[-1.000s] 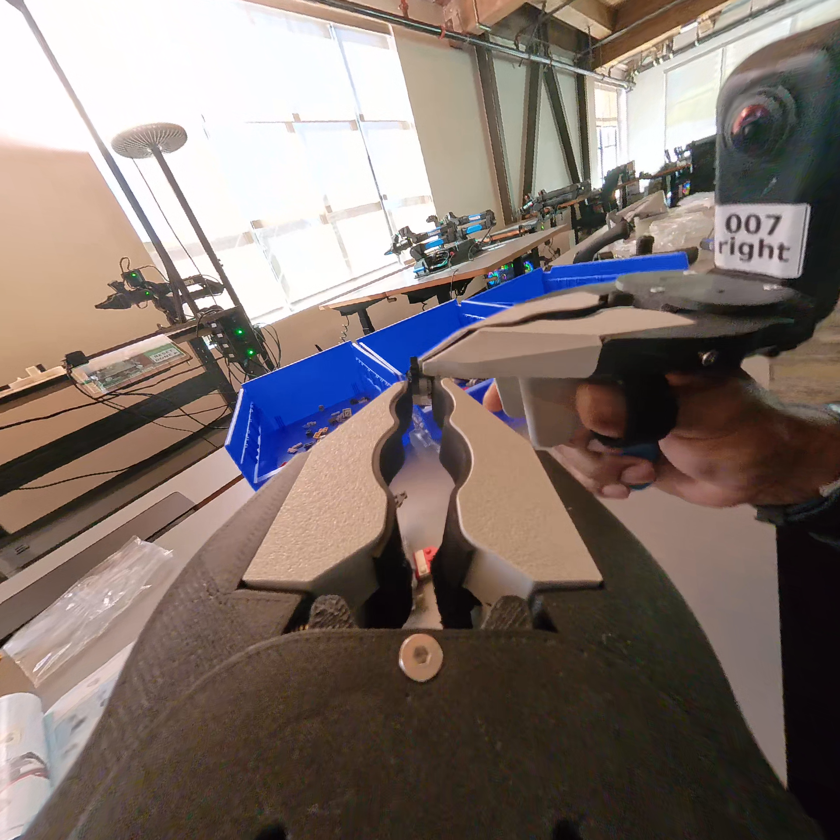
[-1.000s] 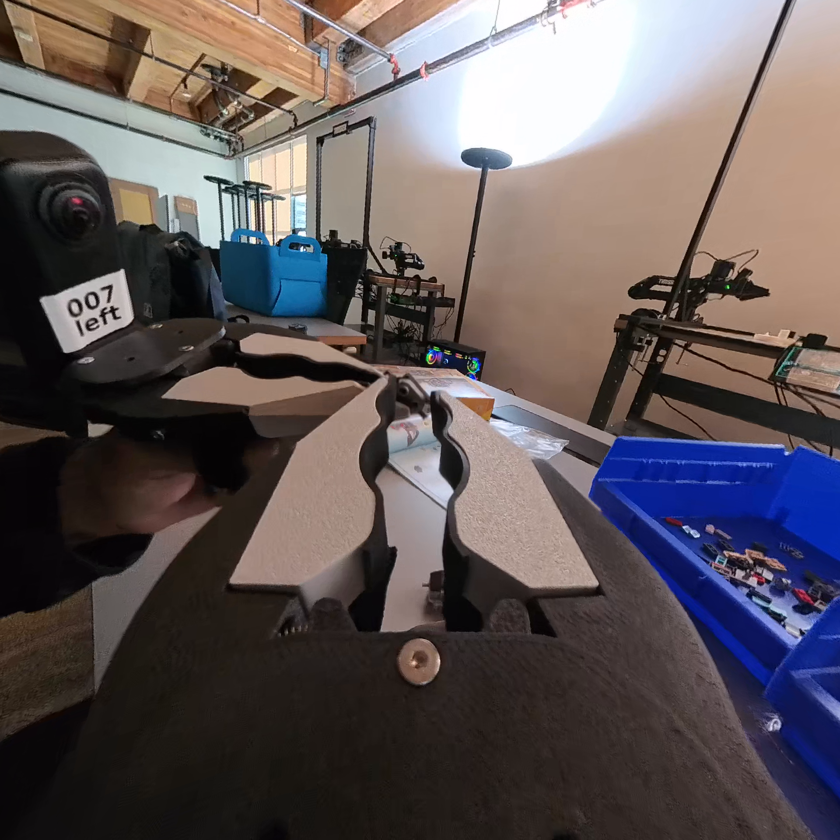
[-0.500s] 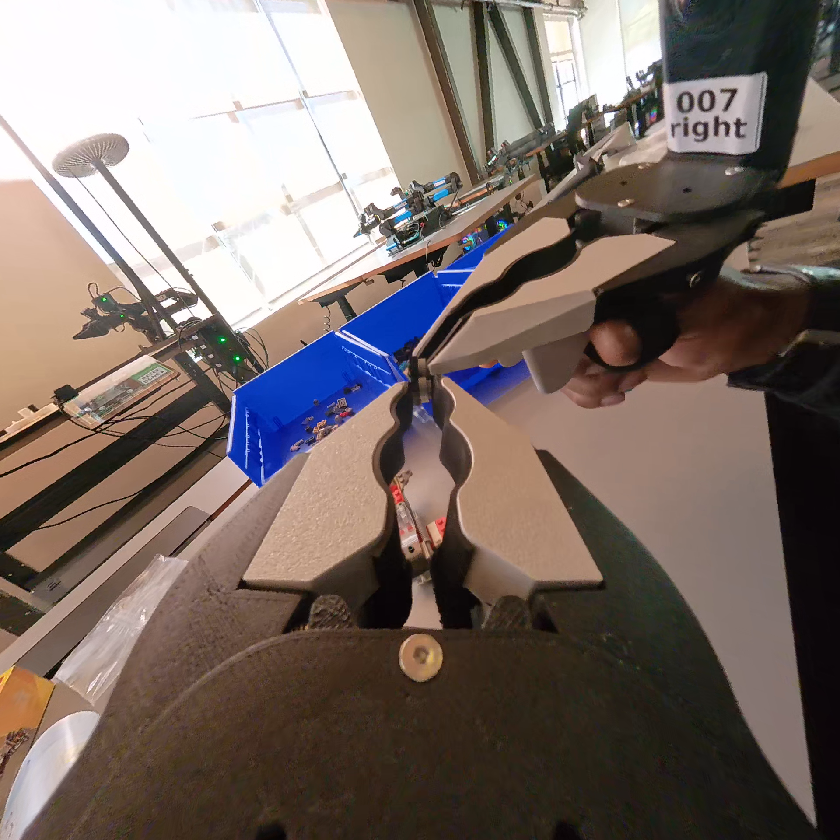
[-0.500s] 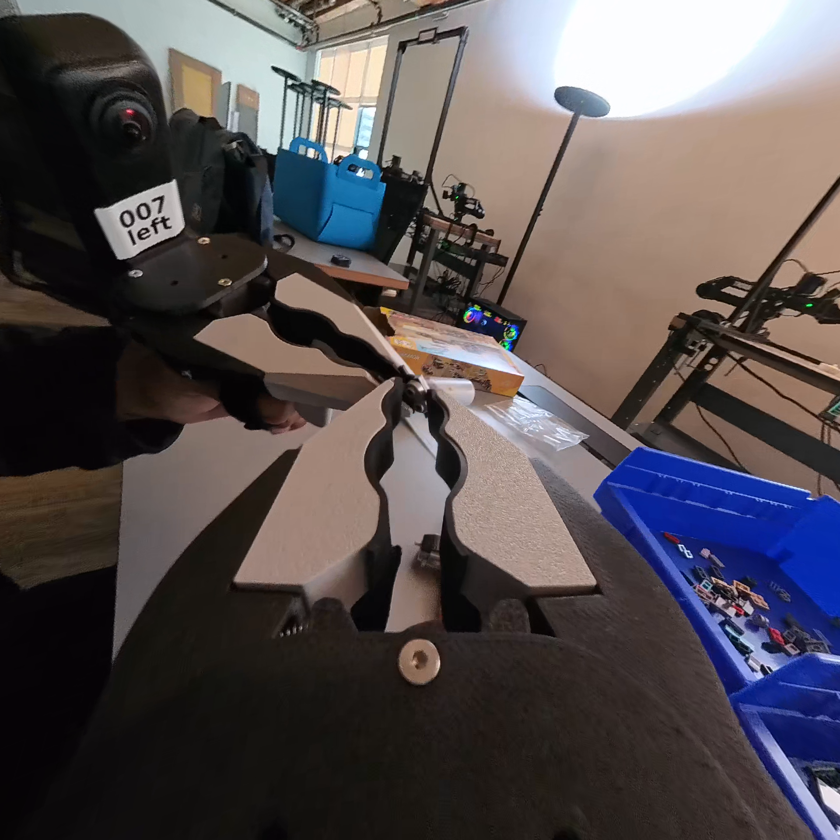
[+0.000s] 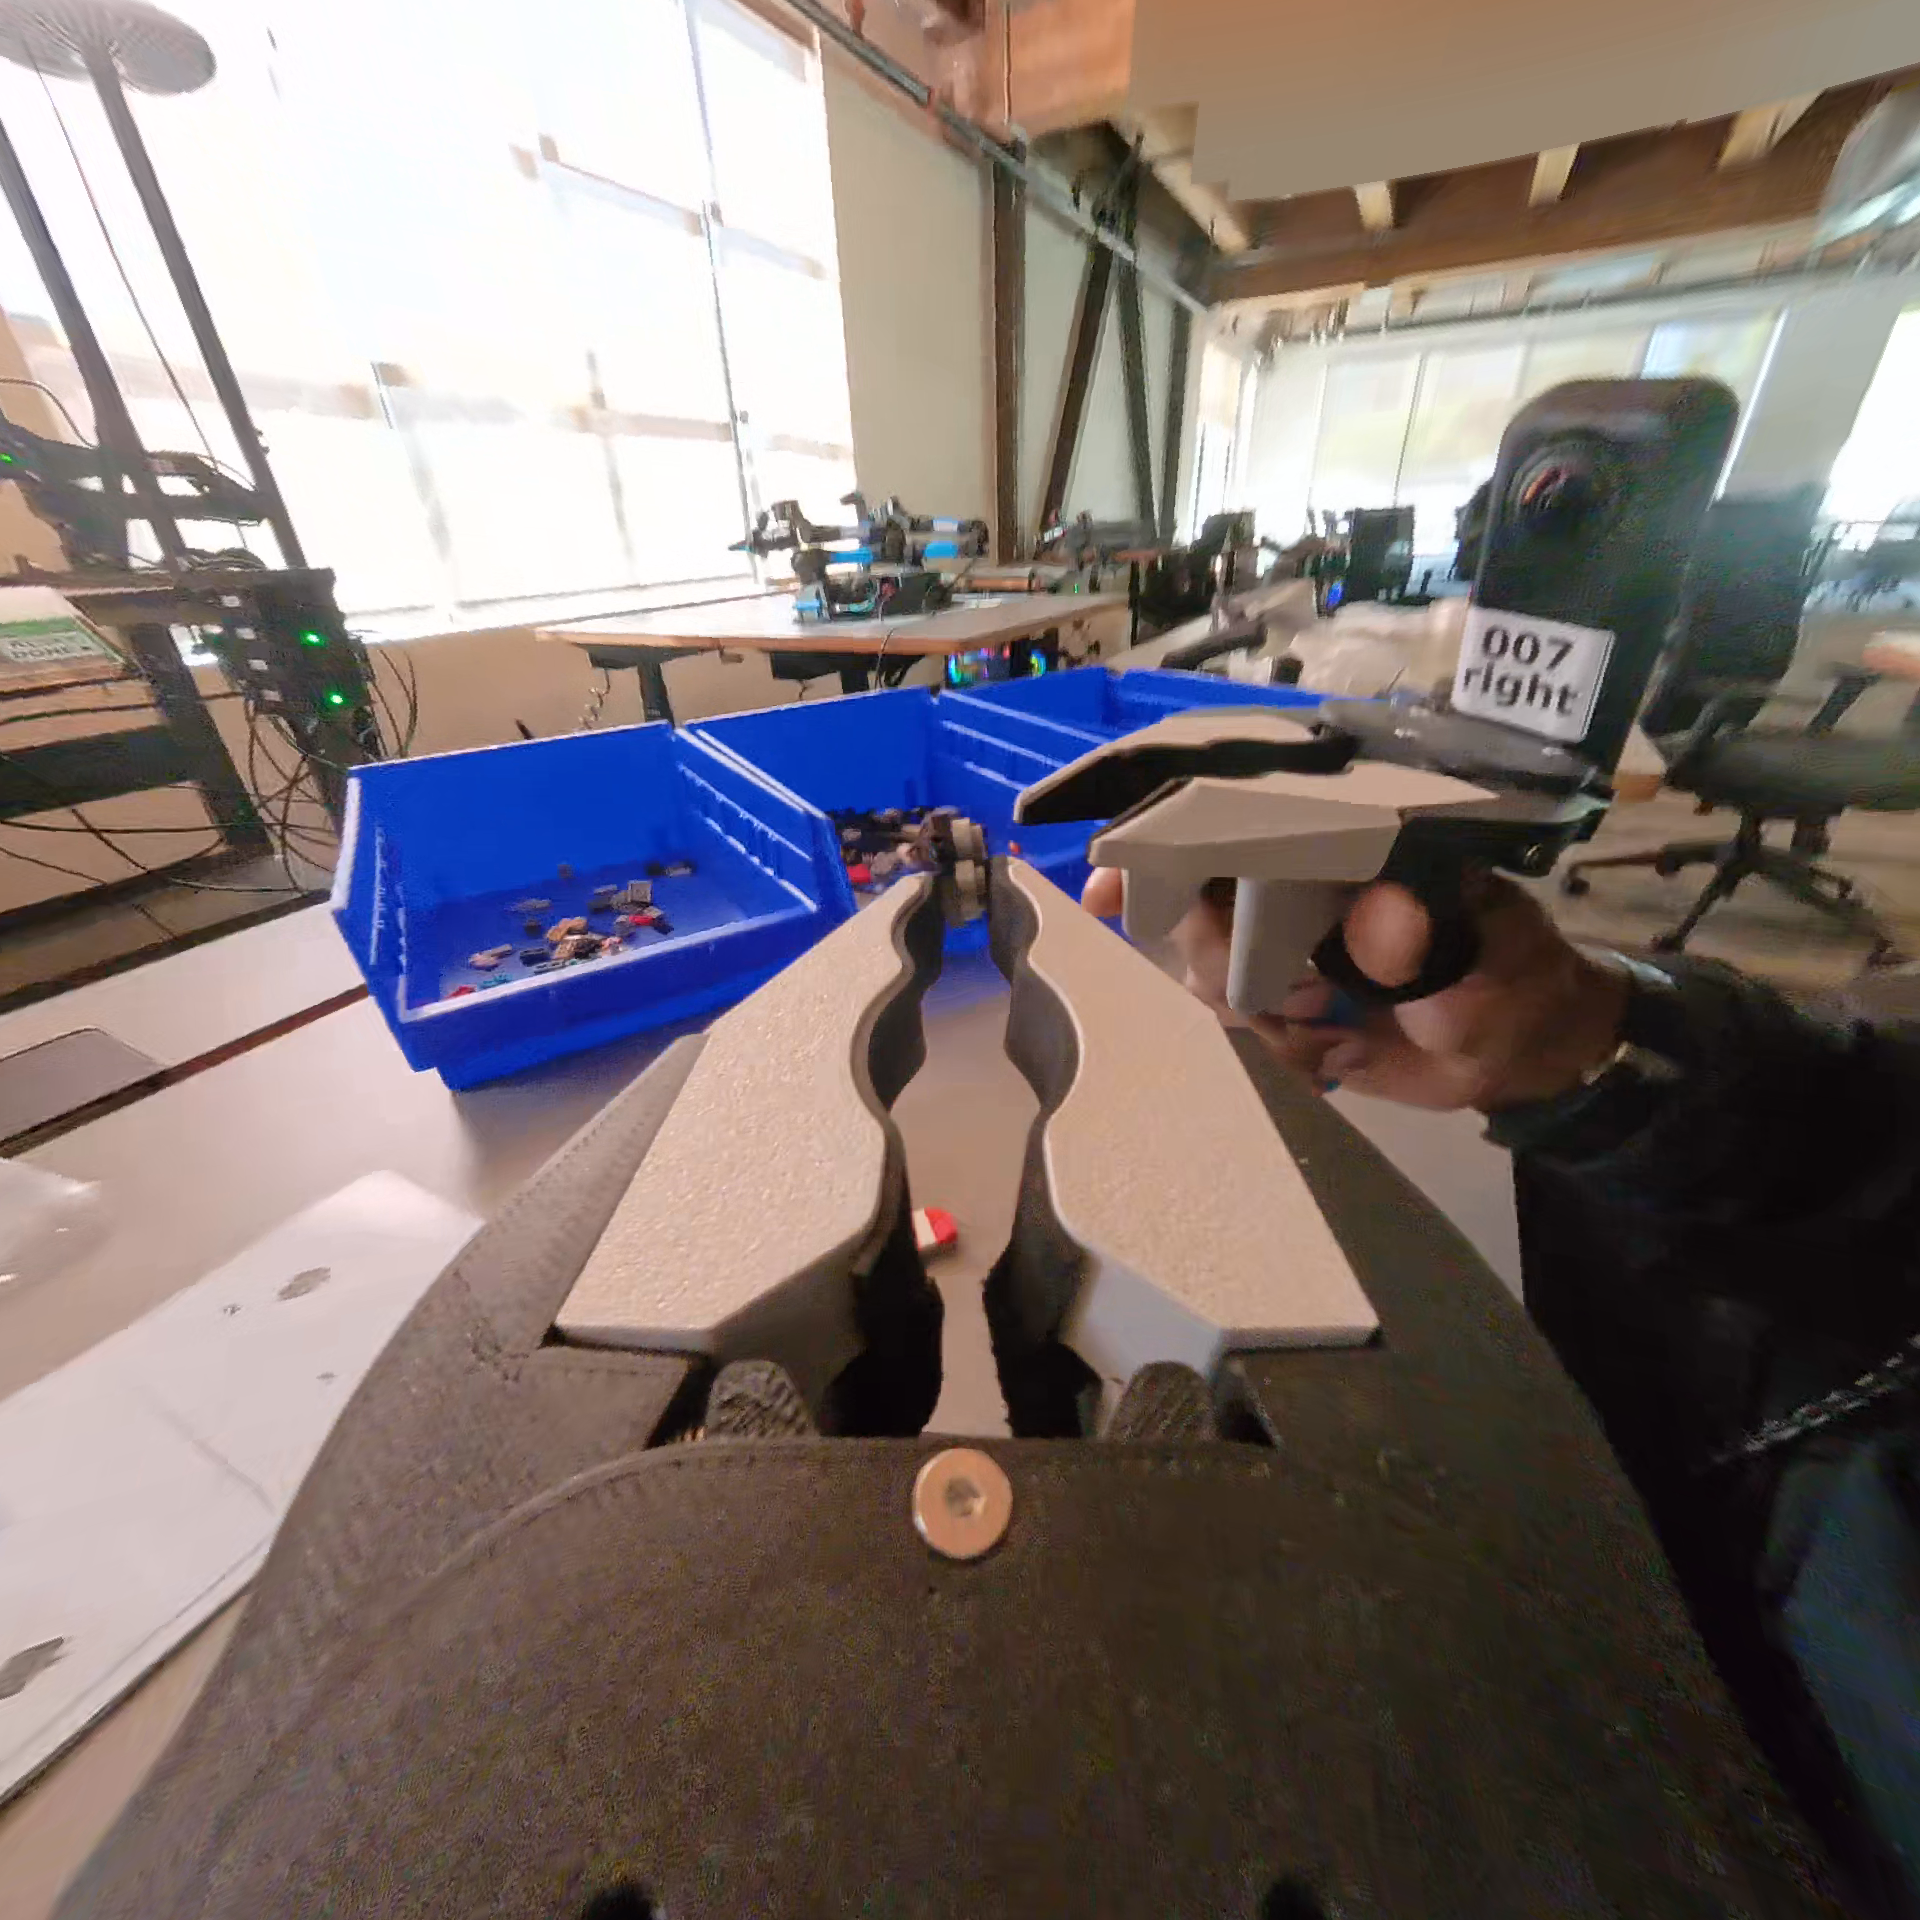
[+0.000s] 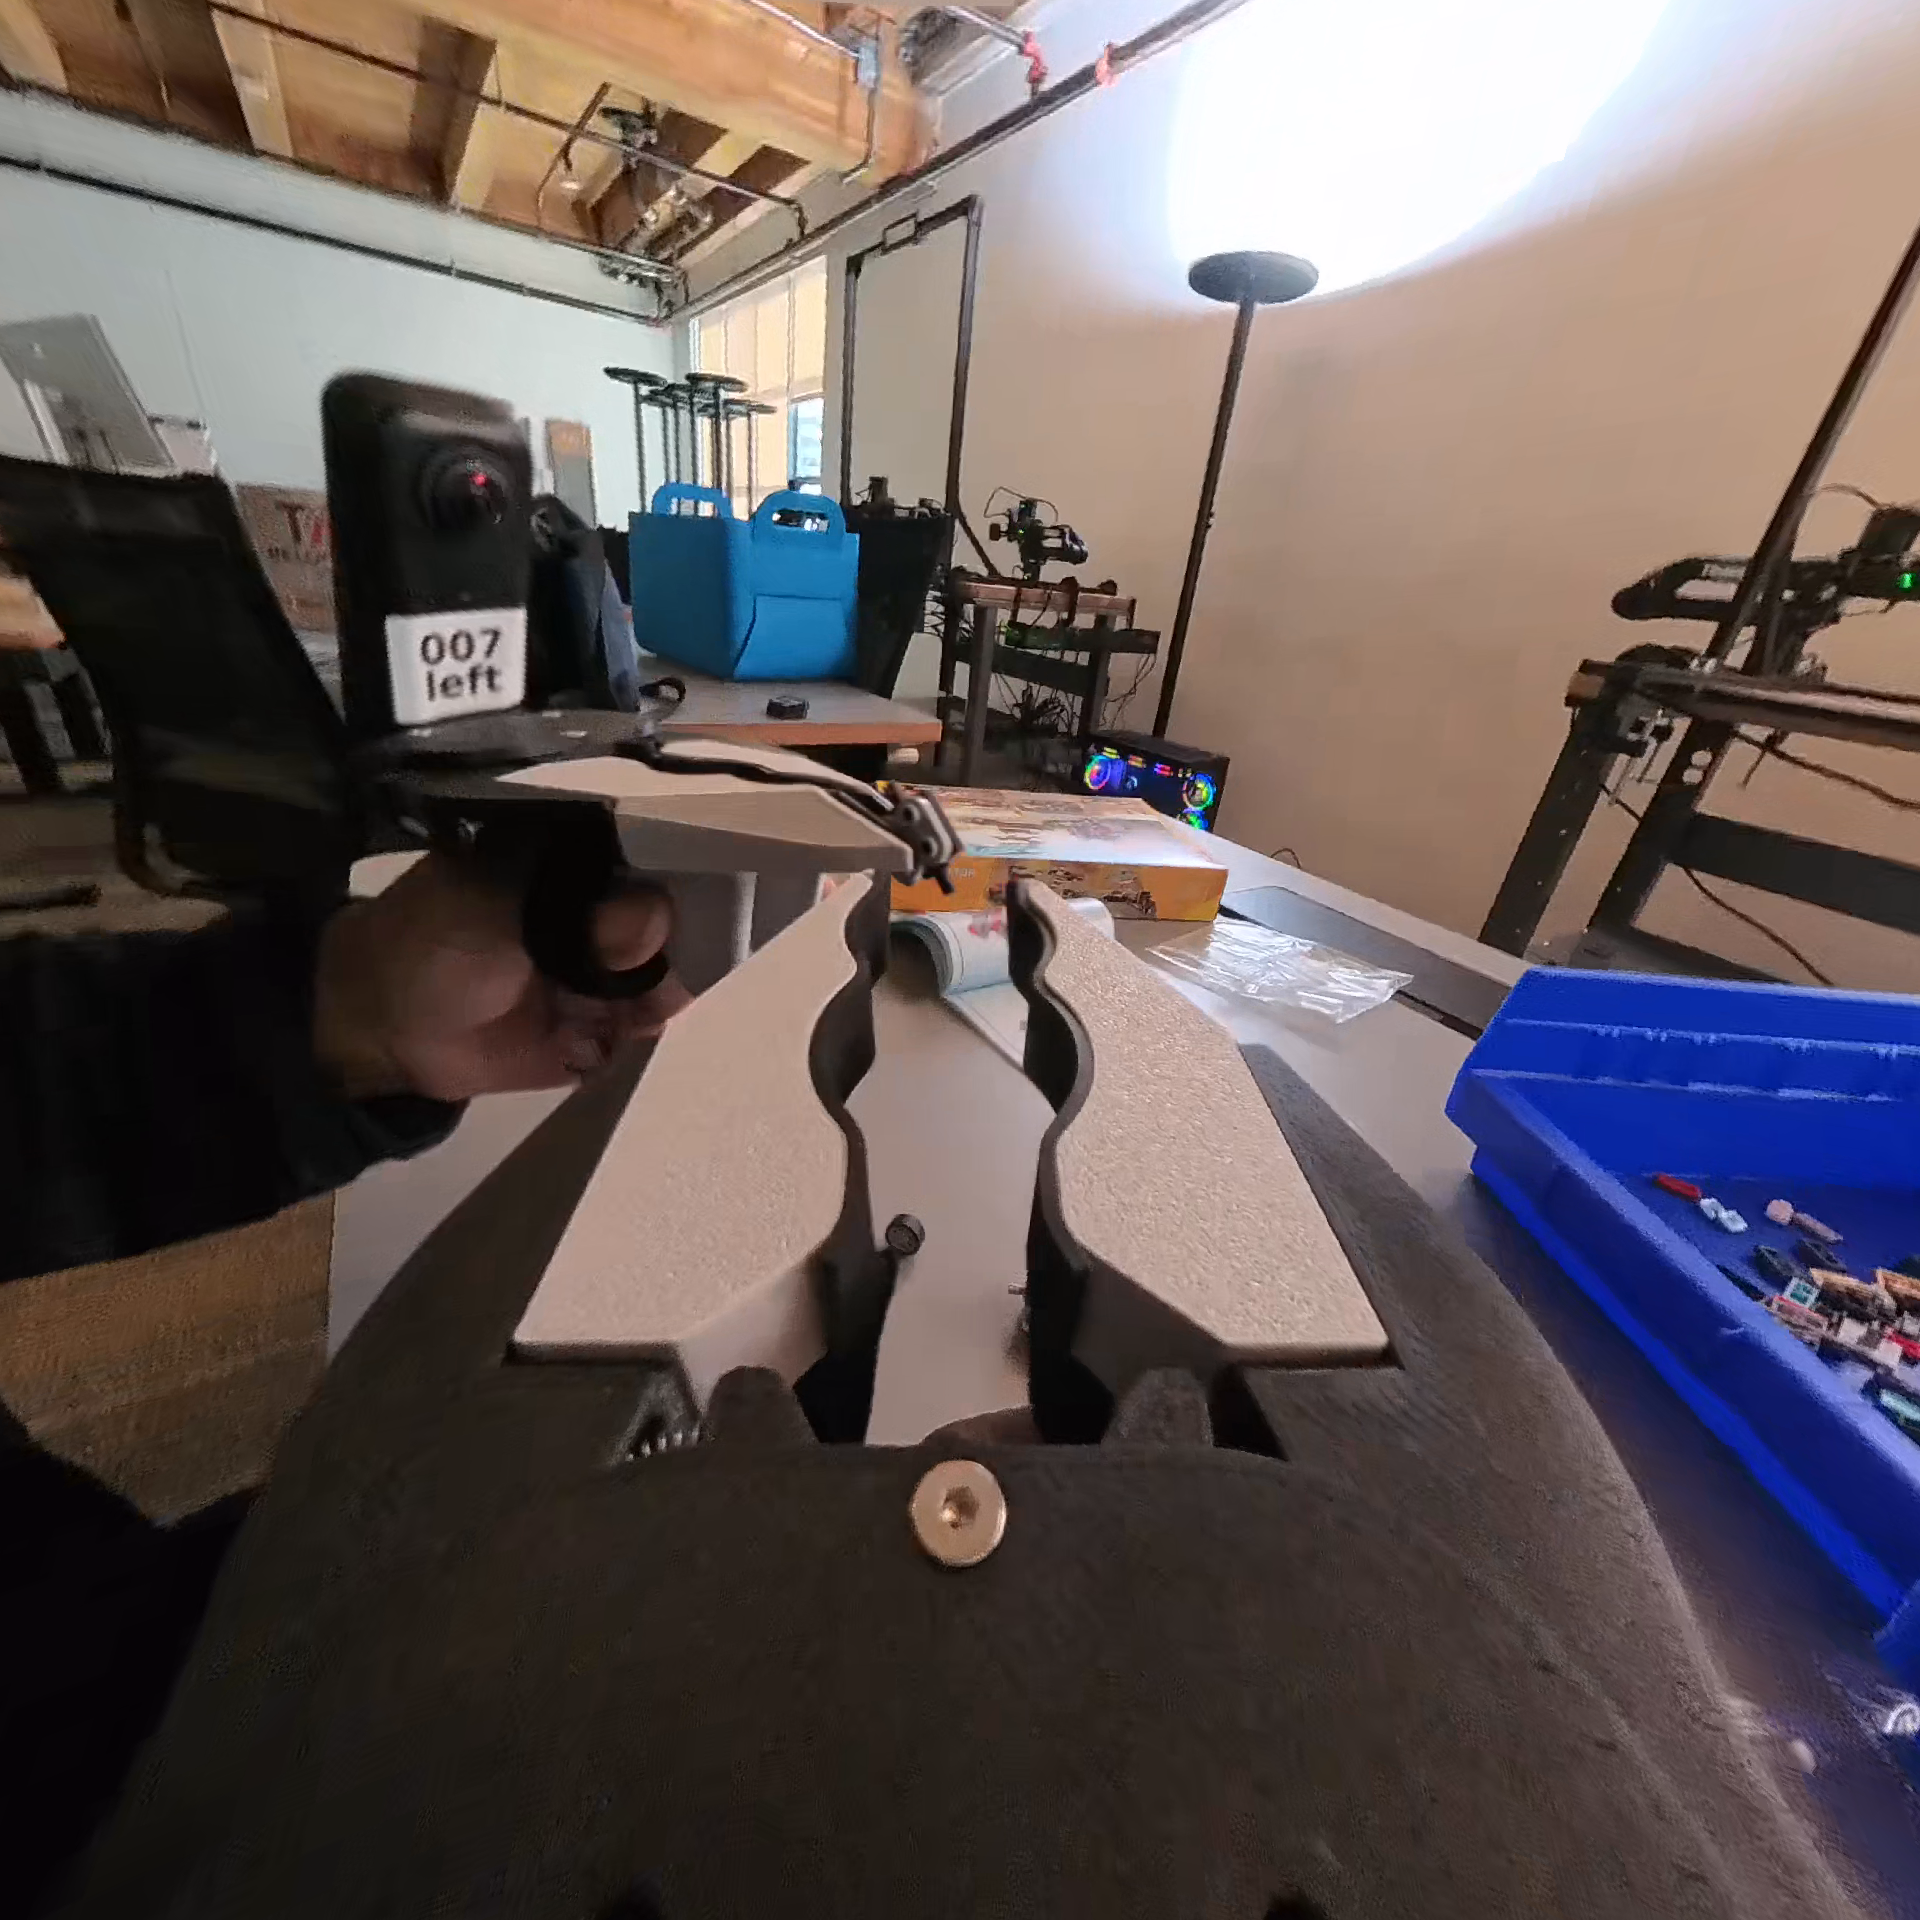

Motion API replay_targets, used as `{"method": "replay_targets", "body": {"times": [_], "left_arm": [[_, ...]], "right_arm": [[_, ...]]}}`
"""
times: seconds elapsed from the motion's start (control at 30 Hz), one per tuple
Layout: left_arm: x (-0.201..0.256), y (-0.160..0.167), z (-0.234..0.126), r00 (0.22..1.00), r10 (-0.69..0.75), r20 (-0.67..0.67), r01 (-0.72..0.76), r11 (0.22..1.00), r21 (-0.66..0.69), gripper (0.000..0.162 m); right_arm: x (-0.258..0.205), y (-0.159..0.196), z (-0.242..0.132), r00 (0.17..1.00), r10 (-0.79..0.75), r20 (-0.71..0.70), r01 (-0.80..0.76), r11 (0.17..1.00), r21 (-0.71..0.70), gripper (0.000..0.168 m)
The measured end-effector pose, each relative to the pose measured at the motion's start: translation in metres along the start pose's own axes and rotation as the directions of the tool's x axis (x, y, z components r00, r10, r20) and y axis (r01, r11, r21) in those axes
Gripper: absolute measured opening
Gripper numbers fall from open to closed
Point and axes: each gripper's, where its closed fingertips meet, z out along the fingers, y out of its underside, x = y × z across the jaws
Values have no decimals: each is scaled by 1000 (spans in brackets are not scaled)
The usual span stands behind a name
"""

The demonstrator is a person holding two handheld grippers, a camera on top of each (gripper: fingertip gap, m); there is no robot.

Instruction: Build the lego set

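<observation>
Grey left gripper (image 5: 964, 891) pinches one small grey assembly (image 5: 951, 847) before three blue bins (image 5: 582, 831); one red brick (image 5: 937, 1226) lies below. Across, our right gripper (image 6: 940, 894) gapes empty beside one yellow box (image 6: 1070, 847).

Open workshop, exposed wood beam ceiling (image 6: 582, 94). Big window wall (image 5: 499, 343) is blown out with daylight. Landmark: grey worktable (image 5: 260, 1132). Behind it, a black metal rack (image 5: 208, 665) with cables and green LEDs, and a black floor lamp (image 6: 1236, 436) against the beige wall (image 6: 1507, 540), bright glare patch above the lamp. Further back from the table, a wooden desk (image 5: 831, 623) under the windows. To its right, black office chairs (image 5: 1766, 748) on a wood floor (image 6: 145, 1351).
</observation>
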Motion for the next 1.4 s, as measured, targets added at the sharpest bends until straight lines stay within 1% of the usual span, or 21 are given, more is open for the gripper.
{"method": "replay_targets", "body": {"times": [0.07,0.17,0.23,0.33,0.43,0.63,0.8,0.93,1.07,1.2,1.4], "left_arm": [[-3,-5,-1,999,23,25,-24,999,31,9],[4,-15,-3,991,128,41,-131,989,71,9],[7,-24,-5,982,180,61,-186,977,102,9],[7,-34,-11,957,266,115,-280,952,127,9],[7,-43,-16,927,338,166,-360,923,135,9],[4,-61,-29,877,402,262,-451,877,164,9],[2,-74,-39,820,455,348,-530,833,161,9],[3,-80,-46,793,487,367,-570,805,163,10],[0,-82,-48,790,480,380,-567,809,157,10],[-5,-84,-46,786,436,438,-539,830,143,10],[-8,-82,-44,766,440,468,-544,832,108,11]], "right_arm": [[3,-1,3,997,82,-14,-83,997,-11,26],[-2,-11,10,975,223,23,-223,975,-2,26],[-8,-17,15,958,282,56,-282,959,-11,26],[-17,-27,22,932,349,99,-346,937,-41,24],[-24,-38,28,918,377,121,-373,926,-61,23],[-37,-54,42,936,335,104,-326,941,-92,21],[-43,-67,52,967,249,48,-242,963,-116,16],[-49,-73,56,974,216,71,-205,970,-131,16],[-49,-74,59,980,187,64,-177,975,-131,15],[-45,-78,61,993,114,-19,-115,989,-91,15],[-42,-77,61,994,32,-103,-39,997,-65,15]]}}
